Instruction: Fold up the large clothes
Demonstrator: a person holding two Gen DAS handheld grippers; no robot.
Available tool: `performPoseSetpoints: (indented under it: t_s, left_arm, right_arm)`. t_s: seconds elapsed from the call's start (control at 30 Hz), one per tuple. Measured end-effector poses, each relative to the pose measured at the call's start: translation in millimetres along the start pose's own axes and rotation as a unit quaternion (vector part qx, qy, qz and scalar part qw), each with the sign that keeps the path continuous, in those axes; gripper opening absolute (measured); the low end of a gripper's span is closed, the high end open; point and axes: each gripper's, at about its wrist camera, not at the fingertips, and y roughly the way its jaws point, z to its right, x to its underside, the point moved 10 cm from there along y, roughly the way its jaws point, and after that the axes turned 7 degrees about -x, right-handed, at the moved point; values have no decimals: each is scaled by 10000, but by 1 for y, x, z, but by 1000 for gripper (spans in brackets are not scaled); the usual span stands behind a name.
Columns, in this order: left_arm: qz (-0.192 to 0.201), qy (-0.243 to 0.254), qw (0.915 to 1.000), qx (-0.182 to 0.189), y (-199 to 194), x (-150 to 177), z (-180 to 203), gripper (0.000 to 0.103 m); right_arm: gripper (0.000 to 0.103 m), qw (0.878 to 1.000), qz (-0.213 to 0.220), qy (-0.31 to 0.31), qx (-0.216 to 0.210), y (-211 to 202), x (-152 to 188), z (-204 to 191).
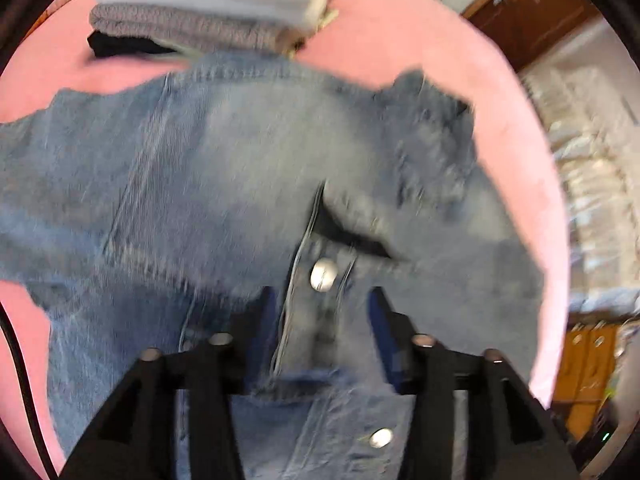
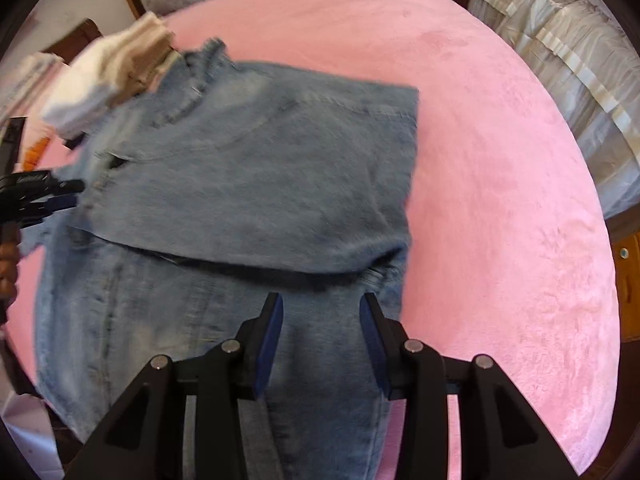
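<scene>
Only the left wrist view shows the two silver snap buttons (image 1: 323, 275) on the single faded blue denim jacket (image 2: 256, 184), spread on the pink plush bed (image 2: 500, 160). It lies beneath both released tongs, left tongs (image 1: 322, 300) and right tongs (image 2: 321, 308), beside one far-left stack of folded clothes (image 2: 108, 76).

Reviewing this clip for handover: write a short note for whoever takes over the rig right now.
Left gripper: open, above the denim jacket's button placket, nothing pinched.
Right gripper: open over the jacket's lower part, holding nothing.
Jacket lies on the pink bed cover, one panel folded across; a stack of folded clothes sits beyond it.
Left: finish folding, then add it to the stack.
</scene>
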Motion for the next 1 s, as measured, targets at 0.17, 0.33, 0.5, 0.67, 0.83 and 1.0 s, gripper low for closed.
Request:
performPoseSetpoints:
  t_s: [0.17, 0.33, 0.5, 0.67, 0.83, 1.0]
  left_arm:
    - [-110, -174, 9997, 138, 14, -46, 5, 55]
    - [-678, 27, 9976, -115, 57, -51, 8, 55]
    - [-798, 491, 9955, -151, 66, -38, 23, 55]
    - [-691, 1046, 9909, -486, 64, -26, 31, 42]
    - [-601, 1310, 9877, -613, 57, -23, 44, 13]
    - [-79, 1716, 9796, -1044, 46, -32, 66, 11]
  right_arm:
    - [41, 9992, 357, 157, -108, -15, -34, -1]
    - [44, 9979, 484, 424, 57, -2, -77, 24]
    - [44, 9966, 412, 709, 77, 29, -119, 70]
    - [44, 9923, 201, 1221, -16, 62, -142, 111]
    - [44, 9867, 12, 1590, -323, 91, -153, 125]
    - [5, 9947, -142, 1021, -33, 102, -158, 116]
